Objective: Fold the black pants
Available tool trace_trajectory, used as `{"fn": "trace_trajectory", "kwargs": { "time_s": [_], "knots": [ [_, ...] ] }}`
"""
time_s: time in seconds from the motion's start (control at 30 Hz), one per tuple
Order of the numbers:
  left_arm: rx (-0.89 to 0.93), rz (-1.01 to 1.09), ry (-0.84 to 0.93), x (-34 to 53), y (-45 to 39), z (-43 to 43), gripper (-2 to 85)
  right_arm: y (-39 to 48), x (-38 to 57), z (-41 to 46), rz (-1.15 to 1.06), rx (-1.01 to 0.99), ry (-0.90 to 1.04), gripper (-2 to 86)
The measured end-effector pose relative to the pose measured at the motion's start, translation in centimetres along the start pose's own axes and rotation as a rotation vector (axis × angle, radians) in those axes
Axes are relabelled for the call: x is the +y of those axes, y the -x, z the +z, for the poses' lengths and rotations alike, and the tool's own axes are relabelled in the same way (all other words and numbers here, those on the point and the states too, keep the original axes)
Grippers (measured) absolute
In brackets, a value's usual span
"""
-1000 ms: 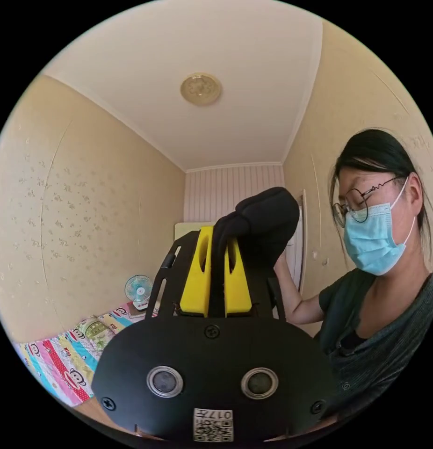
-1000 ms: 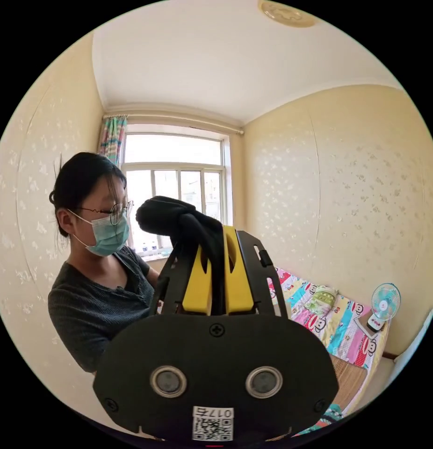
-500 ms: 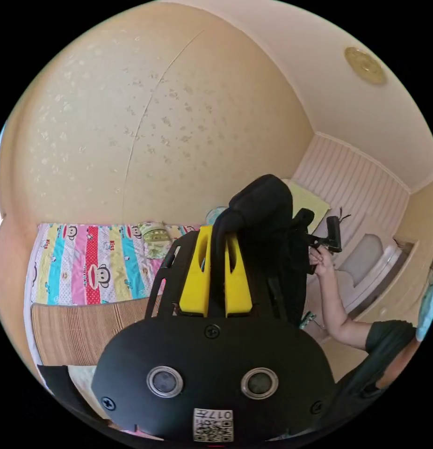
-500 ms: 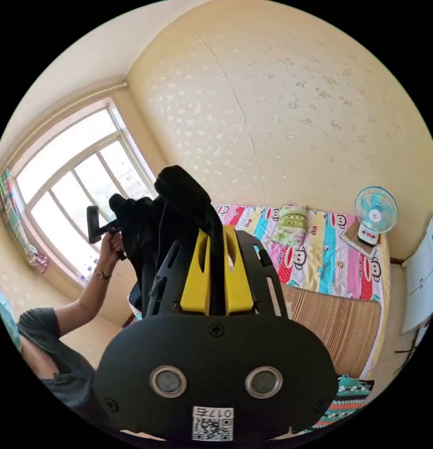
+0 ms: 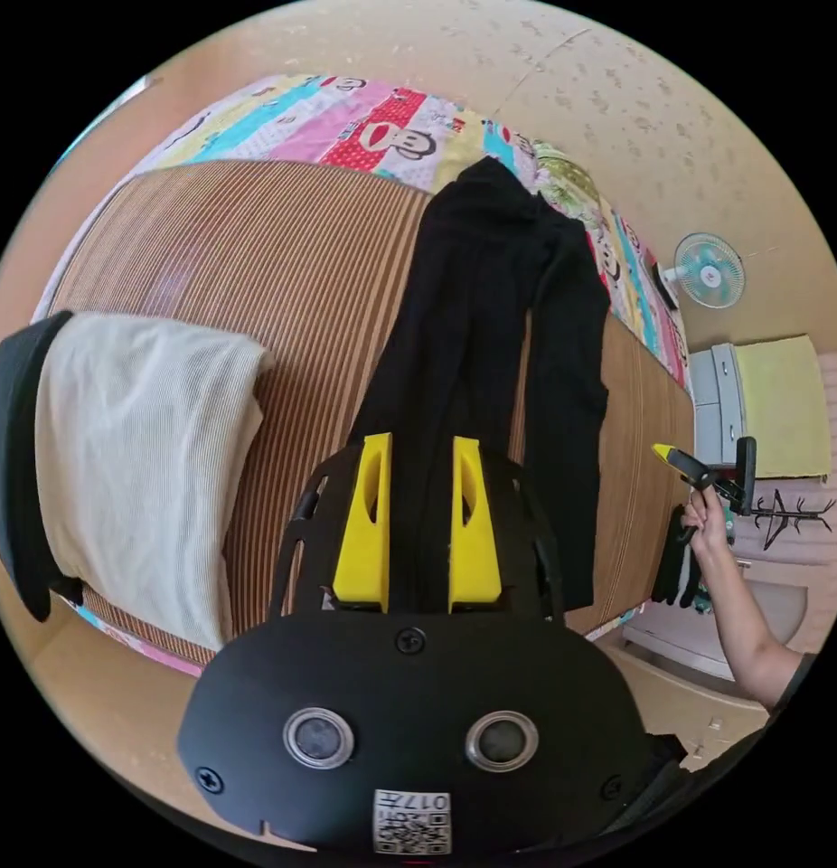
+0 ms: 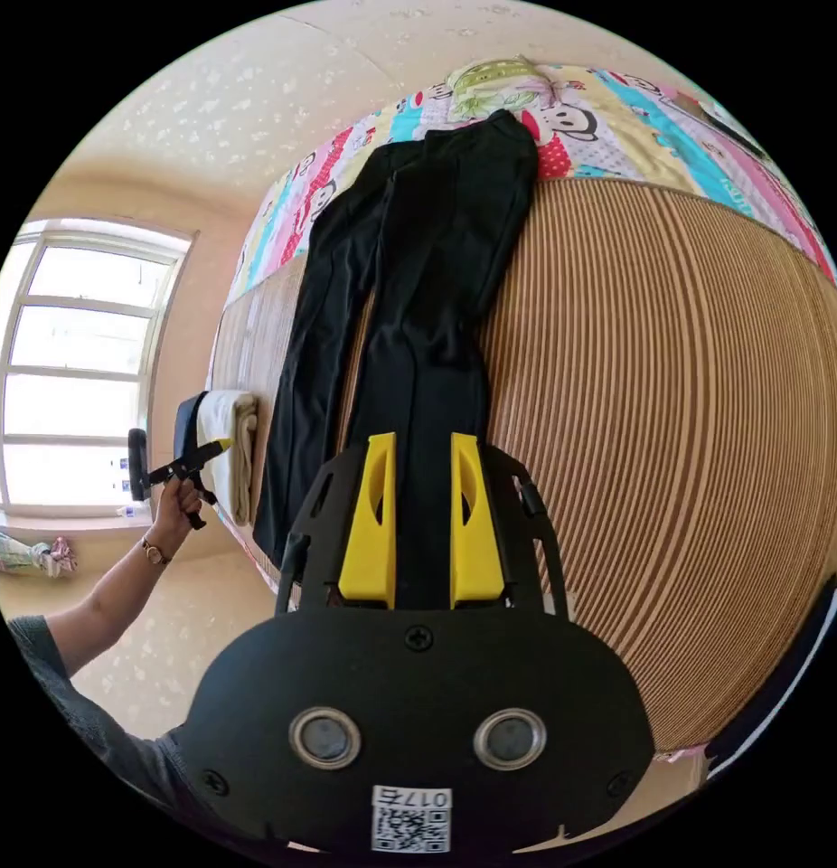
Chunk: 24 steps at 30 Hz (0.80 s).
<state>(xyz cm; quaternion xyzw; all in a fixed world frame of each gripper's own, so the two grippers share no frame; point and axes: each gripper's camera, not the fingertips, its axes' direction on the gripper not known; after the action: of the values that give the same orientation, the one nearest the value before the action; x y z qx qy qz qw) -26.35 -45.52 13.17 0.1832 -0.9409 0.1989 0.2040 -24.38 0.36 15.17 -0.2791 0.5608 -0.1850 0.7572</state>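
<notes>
Both the left claw (image 5: 418,520) and the right claw (image 6: 418,520) gape, empty, over the pants (image 5: 491,298) stretched ahead on the bed (image 5: 283,244).

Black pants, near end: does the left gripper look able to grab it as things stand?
Probably yes. The left gripper is open right over the black pants, which lie flat on the mat. Nothing covers them; the folded cream cloth lies off to one side.

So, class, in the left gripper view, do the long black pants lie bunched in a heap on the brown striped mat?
No: the long black pants lie stretched out lengthwise, legs side by side, across the brown striped mat.
</notes>
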Motion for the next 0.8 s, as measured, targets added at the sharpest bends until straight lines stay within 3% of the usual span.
{"fn": "trace_trajectory", "kwargs": {
  "time_s": [0.2,0.3,0.37,0.53,0.6,0.73,0.8],
  "knots": [
    [-0.049,-0.121,-0.047,6.6,7.2,2.9,10.9,5.5,5.5,5.5,-0.187,0.054,0.083,10.6],
    [-0.094,-0.034,0.010,7.0,7.3,5.0,9.2,6.6,7.0,8.0,-0.251,0.246,0.203,8.9],
    [-0.142,-0.002,0.013,7.3,6.9,5.9,7.7,6.7,9.3,6.6,-0.342,0.343,0.186,8.0],
    [-0.160,0.067,0.112,10.0,5.2,6.6,5.1,1.1,14.8,0.6,-0.116,0.489,0.182,7.6],
    [-0.205,0.062,0.134,11.6,5.1,6.7,5.0,-1.1,16.6,-1.5,-0.050,0.444,0.201,7.6],
    [-0.149,-0.002,0.195,13.6,6.3,5.9,5.9,-5.2,17.0,-5.3,0.119,0.122,0.335,7.9],
    [-0.089,-0.065,0.153,13.9,7.6,4.3,6.1,-6.0,17.2,-8.1,0.141,0.144,0.295,8.1]
  ]
}}
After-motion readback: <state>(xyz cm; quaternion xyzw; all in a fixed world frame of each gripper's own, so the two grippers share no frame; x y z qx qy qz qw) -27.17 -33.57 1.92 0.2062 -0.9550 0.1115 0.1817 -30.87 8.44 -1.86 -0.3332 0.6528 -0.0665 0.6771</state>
